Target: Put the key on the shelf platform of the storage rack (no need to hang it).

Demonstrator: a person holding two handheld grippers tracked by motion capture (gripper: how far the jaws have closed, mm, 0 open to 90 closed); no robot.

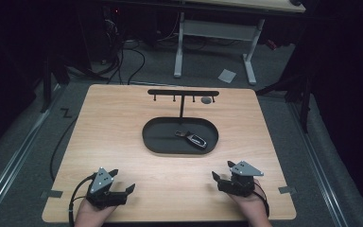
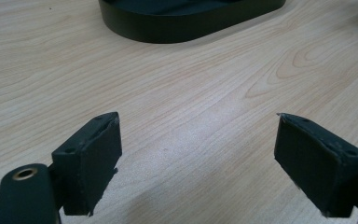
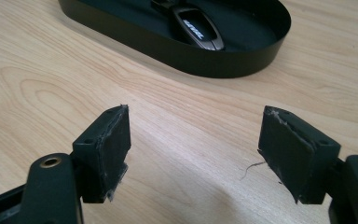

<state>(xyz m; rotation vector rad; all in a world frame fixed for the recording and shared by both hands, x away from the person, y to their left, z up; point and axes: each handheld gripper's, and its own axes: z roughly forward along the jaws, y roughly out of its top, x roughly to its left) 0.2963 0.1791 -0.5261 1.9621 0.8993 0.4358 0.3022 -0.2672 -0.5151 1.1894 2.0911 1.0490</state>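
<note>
1. My left gripper (image 1: pixel 123 185) rests low over the bare wooden table (image 1: pixel 123 123) at the near edge; its jaws are spread wide with nothing between them, just wood grain in the left gripper view

2. My right gripper (image 1: pixel 223 171) sits near the opposite near corner, jaws also standing apart and empty. No earlier frame to compare, so I note only the present gap

3. The car key (image 3: pixel 196 28) lies flat inside the black oval tray (image 1: pixel 160 142), ahead of my right fingers and slightly to their left as the right gripper view has it. From the high view it lies in the tray's right half, tilted on a diagonal, with a short strap or ring end toward the tray's middle

4. Behind the tray, farther from both sets of fingers, stands a black key rack (image 1: pixel 183 93): a post rising from the tray's back edge with a crossbar and small pegs. One small grey object (image 1: pixel 206 100) hangs or sits near the right end of the bar; too small to identify

5. Judgement on progress: key not gripped, neither gripper touches tray or key. If the work is hanging the key on a peg, all of it remains: reach in, pinch, lift, hook

6. If instead the key was meant for the tray, that part looks done
</note>
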